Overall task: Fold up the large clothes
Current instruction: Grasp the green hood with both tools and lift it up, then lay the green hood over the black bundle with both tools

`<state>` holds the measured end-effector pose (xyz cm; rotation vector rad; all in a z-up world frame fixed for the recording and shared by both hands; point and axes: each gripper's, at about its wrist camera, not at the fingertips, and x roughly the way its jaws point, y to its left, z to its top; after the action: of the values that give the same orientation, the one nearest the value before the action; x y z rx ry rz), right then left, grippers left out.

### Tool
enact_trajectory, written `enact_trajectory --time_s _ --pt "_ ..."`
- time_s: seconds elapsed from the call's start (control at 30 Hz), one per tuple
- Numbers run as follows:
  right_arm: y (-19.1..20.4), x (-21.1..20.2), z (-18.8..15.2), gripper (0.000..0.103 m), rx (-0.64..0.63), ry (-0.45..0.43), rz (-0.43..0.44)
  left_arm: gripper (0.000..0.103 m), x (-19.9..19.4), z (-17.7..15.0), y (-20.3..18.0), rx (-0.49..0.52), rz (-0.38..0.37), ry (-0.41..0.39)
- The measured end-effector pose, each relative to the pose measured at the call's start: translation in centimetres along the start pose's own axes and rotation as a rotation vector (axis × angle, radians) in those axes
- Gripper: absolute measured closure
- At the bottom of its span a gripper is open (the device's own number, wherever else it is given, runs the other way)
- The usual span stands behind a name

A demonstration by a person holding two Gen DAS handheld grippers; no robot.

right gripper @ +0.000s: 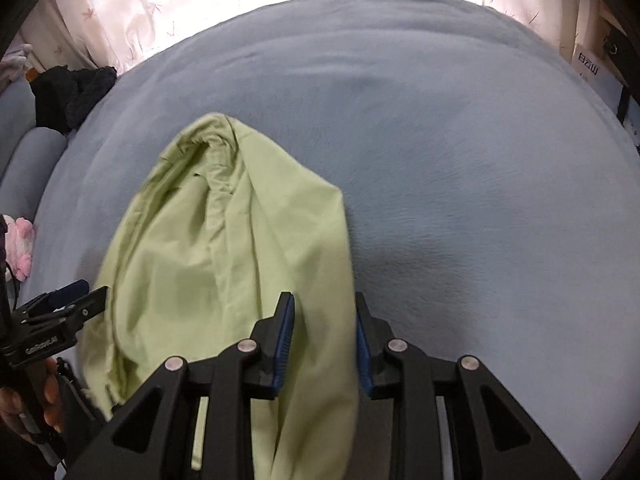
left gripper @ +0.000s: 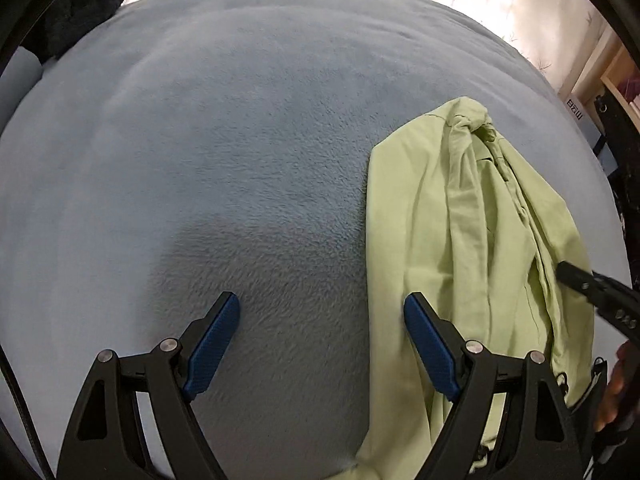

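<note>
**Green garment bunched on the blue blanket**

Green garment [right gripper: 224, 248] lies crumpled lengthwise on the blue fleece blanket [right gripper: 460, 168]. The right gripper [right gripper: 325, 304] has its blue pads [right gripper: 285, 332] set narrow, with a fold of the cloth running between them; whether they press it cannot be told. The left gripper [left gripper: 322, 304] stands wide over bare blanket, its right finger just at the garment's edge. Pale curtains [right gripper: 192, 8] hang beyond the bed; dark clothes [right gripper: 76, 92] sit far left.

Black left gripper [right gripper: 60, 312] body, seen at the left edge of the right wrist view: white lettering, roughly "GenRobot.AI", small and partly blurred.

White box or card [right gripper: 590, 70] at upper right, beside the curtain: dark block characters, turned sideways, not legible; same in left wrist view [left gripper: 576, 109].
</note>
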<state>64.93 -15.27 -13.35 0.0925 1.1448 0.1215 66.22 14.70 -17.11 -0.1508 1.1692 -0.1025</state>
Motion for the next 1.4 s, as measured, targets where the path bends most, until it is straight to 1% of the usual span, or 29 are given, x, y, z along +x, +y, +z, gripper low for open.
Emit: enact_trajectory --time_s 0.03,0.07,0.1,0.13,0.17,0.2,0.23,0.3,0.4,0.5,0.53,0.6,0.63,0.67,0.77,0.83,0.9,1.0,1.03,1.13,1.23,1.3,1.37,1.4 --pt "0.2 0.6 0.1 0.076 -0.001 -0.004 -0.003 0.02 0.4 0.1 -0.2 0.008 0.003 -0.004" --pt "0.3 0.9 0.0 0.076 0.002 -0.008 -0.004 0.023 0.5 -0.2 -0.3 0.018 0.003 -0.012" --pt "0.4 1.2 0.0 0.076 0.008 -0.011 0.001 0.043 0.6 -0.2 -0.5 0.031 0.002 -0.028" --pt "0.5 1.3 0.1 0.077 0.013 -0.022 0.004 0.057 0.6 -0.2 -0.8 0.044 -0.019 -0.034" --pt "0.6 1.2 0.1 0.089 0.012 -0.039 0.0 0.086 0.6 -0.2 -1.0 0.047 -0.062 -0.029" --pt "0.7 1.1 0.1 0.096 0.007 -0.043 -0.004 0.1 0.3 -0.5 -0.9 0.041 -0.097 -0.023" --pt "0.9 0.8 0.1 0.1 -0.001 -0.047 -0.013 0.101 -0.1 -0.5 -1.2 0.041 -0.076 -0.038" --pt "1.4 -0.4 0.1 0.102 -0.038 -0.085 -0.046 0.102 -1.4 -0.7 -1.9 0.068 -0.03 -0.083" --pt "1.7 -3.5 -0.5 0.102 -0.057 -0.16 -0.037 0.102 -4.4 -1.2 -2.2 0.083 -0.017 -0.156" --pt "1.7 -7.5 -2.0 0.102 -0.062 -0.242 0.009 0.103 -8.5 -2.6 -1.6 0.099 -0.041 -0.223" --pt "1.6 -9.4 -3.0 0.102 -0.071 -0.286 0.037 0.103 -9.7 -3.1 -1.3 0.106 -0.049 -0.24" --pt "1.6 -11.9 -4.6 0.102 -0.084 -0.341 0.086 0.103 -13.0 -5.0 0.0 0.115 -0.073 -0.277" --pt "1.5 -13.6 -6.1 0.102 -0.098 -0.377 0.125 0.103 -14.5 -6.1 0.5 0.118 -0.092 -0.295" --pt "1.4 -14.7 -7.2 0.102 -0.113 -0.399 0.143 0.103 -15.8 -7.5 1.0 0.12 -0.113 -0.306" --pt "2.0 -17.8 -11.4 0.102 -0.186 -0.456 0.169 0.102 -18.6 -10.9 2.2 0.133 -0.164 -0.337" --pt "2.4 -18.9 -14.2 0.101 -0.22 -0.456 0.164 0.102 -20.0 -14.1 2.9 0.153 -0.201 -0.351" --pt "2.4 -19.9 -16.9 0.1 -0.252 -0.445 0.14 0.1 -20.7 -17.1 3.9 0.183 -0.206 -0.349" --pt "1.7 -20.4 -20.5 0.094 -0.276 -0.384 0.107 0.1 -21.5 -21.4 5.3 0.207 -0.195 -0.31" --pt "1.4 -20.4 -21.5 0.093 -0.274 -0.36 0.094 0.1 -21.6 -23.1 5.9 0.215 -0.187 -0.284" --pt "0.2 -20.9 -24.5 0.093 -0.243 -0.297 0.072 0.1 -22.5 -26.1 6.7 0.22 -0.169 -0.241" --pt "-0.3 -21.7 -26.3 0.093 -0.219 -0.267 0.062 0.1 -23.4 -28.3 7.4 0.229 -0.161 -0.204" --pt "-0.2 -22.7 -27.6 0.093 -0.204 -0.255 0.063 0.1 -24.4 -29.5 7.1 0.239 -0.153 -0.189" --pt "-0.1 -23.7 -28.7 0.093 -0.194 -0.247 0.07 0.099 -24.7 -29.4 7.0 0.246 -0.15 -0.18" --pt "0.0 -24.4 -29.3 0.093 -0.189 -0.243 0.076 0.098 -25.5 -30.1 6.9 0.247 -0.149 -0.177"
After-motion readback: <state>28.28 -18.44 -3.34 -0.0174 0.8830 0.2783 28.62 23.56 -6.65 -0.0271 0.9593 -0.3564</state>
